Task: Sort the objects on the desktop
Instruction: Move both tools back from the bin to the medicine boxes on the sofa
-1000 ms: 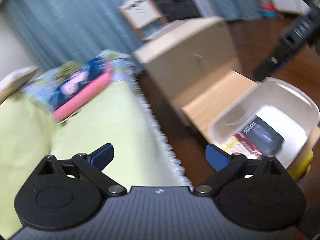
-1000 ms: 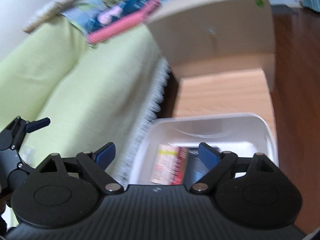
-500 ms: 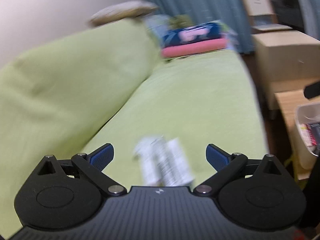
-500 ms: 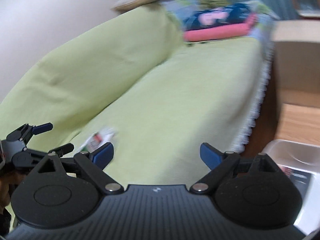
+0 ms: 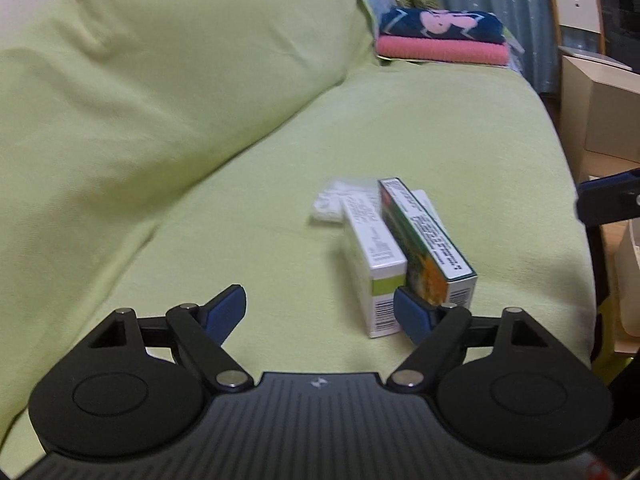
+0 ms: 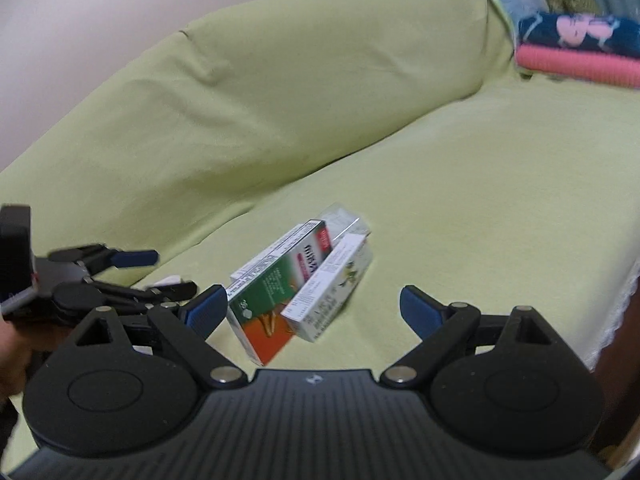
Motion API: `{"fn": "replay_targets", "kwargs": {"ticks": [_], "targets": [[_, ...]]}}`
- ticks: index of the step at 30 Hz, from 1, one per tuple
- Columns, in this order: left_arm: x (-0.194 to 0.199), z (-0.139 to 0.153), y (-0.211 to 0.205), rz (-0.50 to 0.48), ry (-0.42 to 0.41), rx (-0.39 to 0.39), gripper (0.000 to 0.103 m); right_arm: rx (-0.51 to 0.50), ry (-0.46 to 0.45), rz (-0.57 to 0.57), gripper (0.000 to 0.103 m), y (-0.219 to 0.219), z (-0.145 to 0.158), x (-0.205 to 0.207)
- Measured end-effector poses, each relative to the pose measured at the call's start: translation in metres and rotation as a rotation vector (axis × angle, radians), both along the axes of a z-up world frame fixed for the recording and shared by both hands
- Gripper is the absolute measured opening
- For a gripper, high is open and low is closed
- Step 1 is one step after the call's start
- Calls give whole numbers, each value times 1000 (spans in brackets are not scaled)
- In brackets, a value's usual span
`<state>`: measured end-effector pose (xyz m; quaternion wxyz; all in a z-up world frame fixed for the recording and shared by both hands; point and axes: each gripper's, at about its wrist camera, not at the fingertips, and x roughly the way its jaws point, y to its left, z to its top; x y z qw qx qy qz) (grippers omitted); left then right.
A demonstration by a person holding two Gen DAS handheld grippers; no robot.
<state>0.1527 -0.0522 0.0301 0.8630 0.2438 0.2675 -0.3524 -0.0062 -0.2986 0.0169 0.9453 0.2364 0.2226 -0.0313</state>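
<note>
Small boxes lie together on the green sofa seat [image 5: 460,128]. A green and orange box [image 5: 428,236] [image 6: 276,292] leans against a white box [image 5: 374,248] [image 6: 332,288]. A small clear white packet [image 5: 340,200] [image 6: 342,218] lies just behind them. My left gripper [image 5: 320,308] is open and empty, close in front of the boxes; it also shows at the left of the right wrist view [image 6: 132,276]. My right gripper [image 6: 308,308] is open and empty, just in front of the same boxes.
Folded pink and dark blue towels [image 5: 440,40] lie at the far end of the sofa. A cardboard box [image 5: 600,108] and a chair [image 5: 576,4] stand to the right. A white bin's edge [image 5: 630,280] shows at the far right.
Both grippers have swung left from the white bin on the low table to the sofa and closed in on the boxes. Both stayed open.
</note>
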Motion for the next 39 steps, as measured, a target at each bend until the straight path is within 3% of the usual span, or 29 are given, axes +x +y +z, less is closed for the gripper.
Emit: {"fn": "replay_targets", "kwargs": {"ticks": [6,16,19,29,35,39], "targets": [[10,-9,-11,-47,31,5,76,122,21,-16,92,-9,-10,5],[29,-17,-25,-97,98,-14,75,81,51,38,93,3,-13,14],[31,-18,-28,-96,99,-4,71,97,49,31,93,1,-13,12],[-5,5,3,-28,86,-95,71,96,36,11,93,4,-12,11],[-29,18,0,-78,115,-133,71,131,-6,-53,93,-3,-11,5],[-36,12,-22,-115,122,-97,67,148,-10,-66,93,-6,-13,5]]}}
